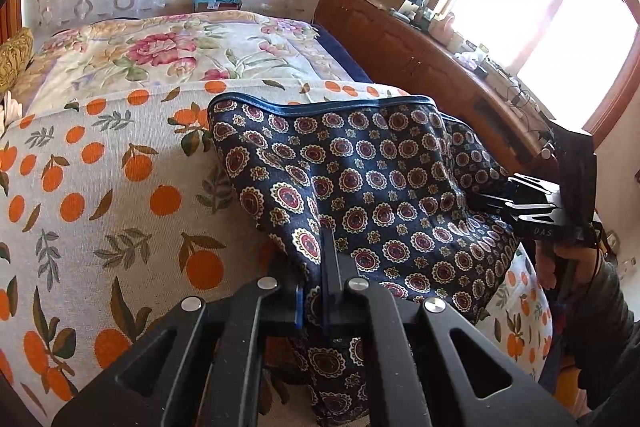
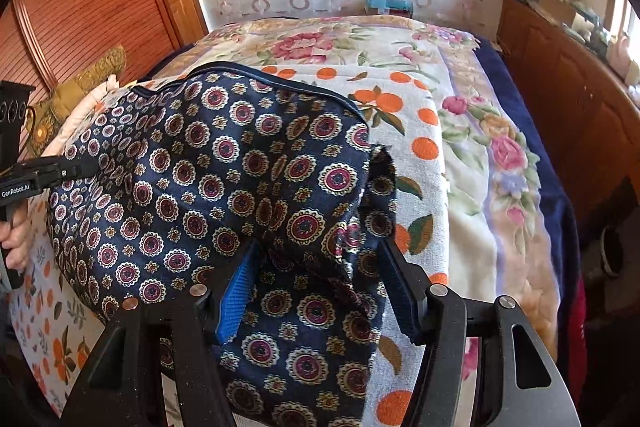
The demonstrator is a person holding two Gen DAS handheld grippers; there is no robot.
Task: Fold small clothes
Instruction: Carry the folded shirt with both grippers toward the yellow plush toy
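Observation:
A navy garment with round medallion print (image 1: 360,179) lies on an orange-print cloth (image 1: 100,195) over the bed. My left gripper (image 1: 320,239) is shut on the garment's near edge and lifts it; it shows at the left of the right wrist view (image 2: 86,167). My right gripper (image 2: 320,259) is open, its blue-padded fingers (image 2: 236,291) standing on either side of a fold of the garment (image 2: 224,163). It also shows in the left wrist view (image 1: 480,201) at the garment's right edge.
A floral blanket (image 1: 168,55) covers the bed behind. A wooden cabinet (image 1: 420,59) with clutter runs along the window on the right. A wooden headboard (image 2: 80,11) and a gold cushion (image 2: 96,71) stand at the left.

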